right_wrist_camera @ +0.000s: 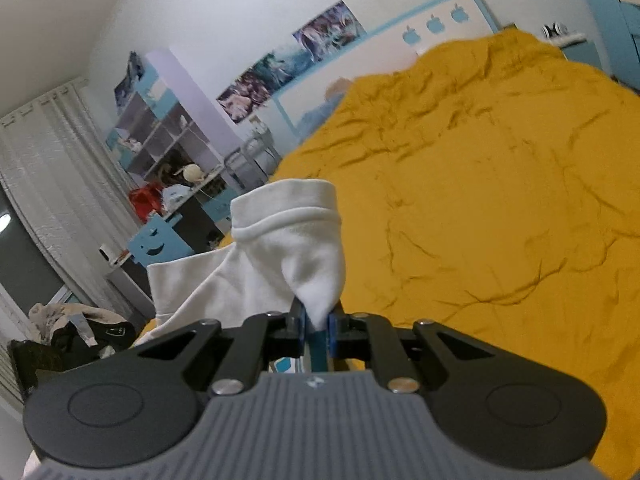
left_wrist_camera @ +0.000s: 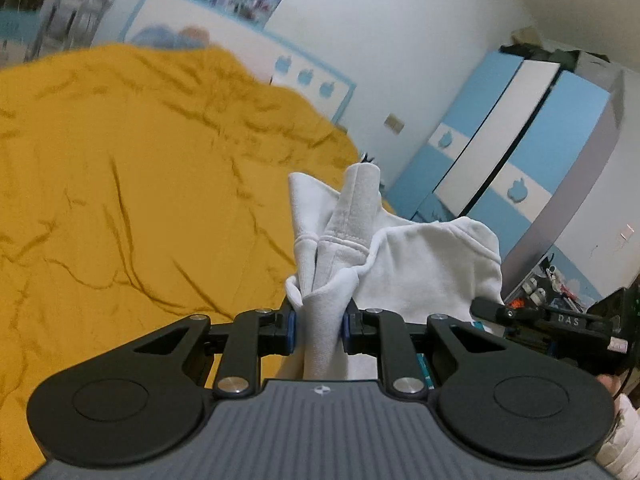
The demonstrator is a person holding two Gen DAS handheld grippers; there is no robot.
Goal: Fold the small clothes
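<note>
White garment (left_wrist_camera: 420,268) is held up off the bed, gripped at both ends, w/ the yellow bedspread (left_wrist_camera: 140,200) behind and below it.

Left wrist view: left gripper (left_wrist_camera: 319,330) has its jaws narrow, clamped on a bunched fold of the white fabric that passes straight through between the blue pads (left_wrist_camera: 291,330). From the jaws the cloth rises toward 12 o'clock, long axis roughly vertical in frame, ending in a ribbed cuff (left_wrist_camera: 358,196) that points up and slightly right. The rest of the garment spreads from the jaws toward 2 o'clock, a broad rounded panel. Right gripper (left_wrist_camera: 560,322) shows at 3 o'clock, at the far edge of that panel; its jaws can't be made out from here.

Right wrist view: right gripper (right_wrist_camera: 317,330) has jaws nearly closed, pinching a small point of the white garment (right_wrist_camera: 304,256). Cloth fans up from the pinch toward 12 o'clock, topped by a folded hem band (right_wrist_camera: 288,204) lying approx. horizontal. A flatter section (right_wrist_camera: 188,288) trails off toward 9 o'clock.

Background: blue-and-white wardrobe (left_wrist_camera: 500,152) at 2 o'clock in left view; shelves (right_wrist_camera: 160,136) and curtain (right_wrist_camera: 52,184) at 10 o'clock in right view.
</note>
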